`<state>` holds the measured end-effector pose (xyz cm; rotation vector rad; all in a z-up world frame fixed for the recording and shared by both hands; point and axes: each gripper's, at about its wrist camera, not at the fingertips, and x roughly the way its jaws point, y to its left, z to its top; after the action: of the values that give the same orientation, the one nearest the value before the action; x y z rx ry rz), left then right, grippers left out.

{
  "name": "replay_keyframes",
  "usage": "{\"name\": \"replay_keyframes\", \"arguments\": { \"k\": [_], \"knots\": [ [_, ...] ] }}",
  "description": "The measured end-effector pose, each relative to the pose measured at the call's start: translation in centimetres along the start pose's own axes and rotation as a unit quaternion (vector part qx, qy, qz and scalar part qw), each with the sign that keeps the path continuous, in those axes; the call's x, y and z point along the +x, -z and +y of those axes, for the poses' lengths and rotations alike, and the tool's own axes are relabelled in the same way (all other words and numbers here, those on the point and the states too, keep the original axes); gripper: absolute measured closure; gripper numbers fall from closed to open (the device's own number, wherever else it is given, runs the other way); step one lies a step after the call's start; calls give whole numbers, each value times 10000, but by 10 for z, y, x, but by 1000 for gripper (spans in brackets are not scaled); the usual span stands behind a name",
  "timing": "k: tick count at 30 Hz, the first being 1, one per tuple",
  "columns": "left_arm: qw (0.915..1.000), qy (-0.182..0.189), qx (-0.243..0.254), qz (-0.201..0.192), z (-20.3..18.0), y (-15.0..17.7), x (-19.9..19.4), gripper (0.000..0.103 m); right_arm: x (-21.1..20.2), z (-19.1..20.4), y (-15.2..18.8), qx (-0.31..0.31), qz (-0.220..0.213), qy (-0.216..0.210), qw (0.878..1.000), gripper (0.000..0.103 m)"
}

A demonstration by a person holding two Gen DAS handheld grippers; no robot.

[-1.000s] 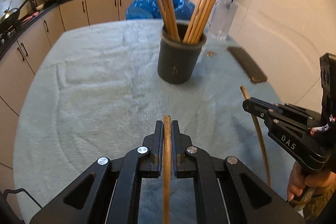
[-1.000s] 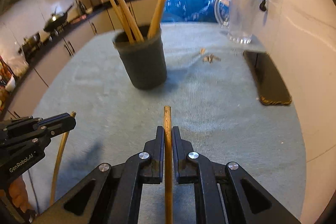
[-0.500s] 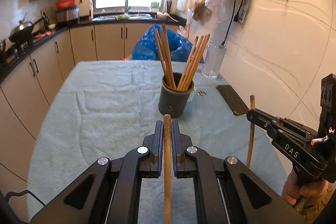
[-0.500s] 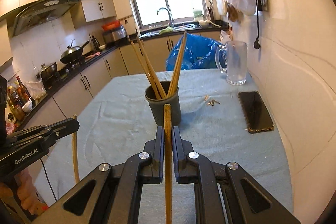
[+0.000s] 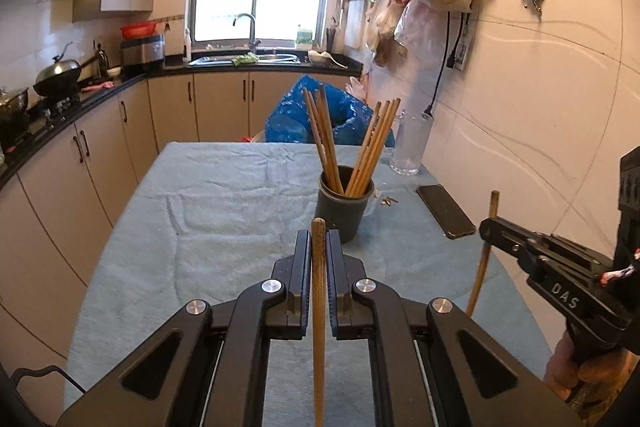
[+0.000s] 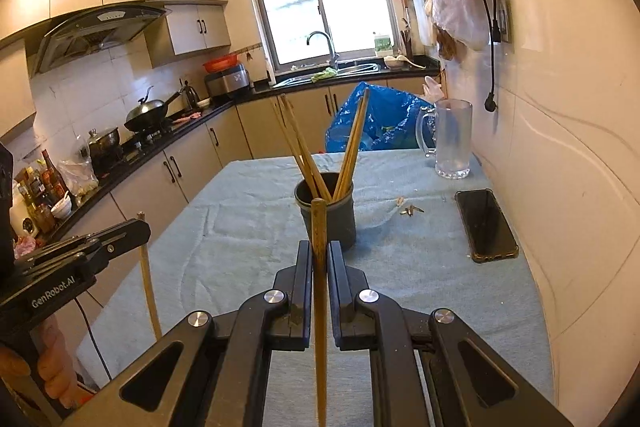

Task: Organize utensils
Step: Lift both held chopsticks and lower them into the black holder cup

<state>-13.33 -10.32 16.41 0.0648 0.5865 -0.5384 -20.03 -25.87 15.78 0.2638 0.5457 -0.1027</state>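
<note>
A dark grey holder cup [image 5: 345,213] stands mid-table with several wooden chopsticks upright in it; it also shows in the right wrist view [image 6: 334,223]. My left gripper [image 5: 318,239] is shut on a single chopstick [image 5: 319,287], held near upright, short of the cup and above the table. My right gripper [image 6: 319,249] is shut on another chopstick [image 6: 319,291], also short of the cup. The right gripper shows in the left wrist view [image 5: 486,227], the left gripper in the right wrist view [image 6: 140,227].
The table has a light blue cloth [image 5: 224,211]. A black phone [image 6: 486,225] lies at the right by the wall. A glass mug [image 6: 452,139] stands at the far right. Small scraps [image 6: 410,209] lie beside the cup. A blue bag [image 6: 380,123] is behind the table.
Both grippers have lifted and pulled back from the table, each with its chopstick; the cup now looks smaller and farther off, and both chopsticks have swung to near upright.
</note>
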Motion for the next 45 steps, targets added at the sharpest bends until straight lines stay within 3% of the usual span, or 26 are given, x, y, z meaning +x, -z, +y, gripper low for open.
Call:
{"name": "replay_keyframes", "arguments": {
  "k": [14,25,37,45],
  "knots": [
    [9991,-423,73,-38,7,2,6,96,-11,7,-8,-20,-253,-19,9997,95],
    [9984,-551,107,-24,11,-4,15,96,-11,4,-15,-24,-312,-11,9995,95],
    [9996,-188,-85,-178,21,-22,11,96,-2,-2,-31,14,-337,-83,9994,95],
    [9985,117,-529,-109,39,-39,13,96,5,-9,-38,134,-329,-152,9993,95]
  ]
}}
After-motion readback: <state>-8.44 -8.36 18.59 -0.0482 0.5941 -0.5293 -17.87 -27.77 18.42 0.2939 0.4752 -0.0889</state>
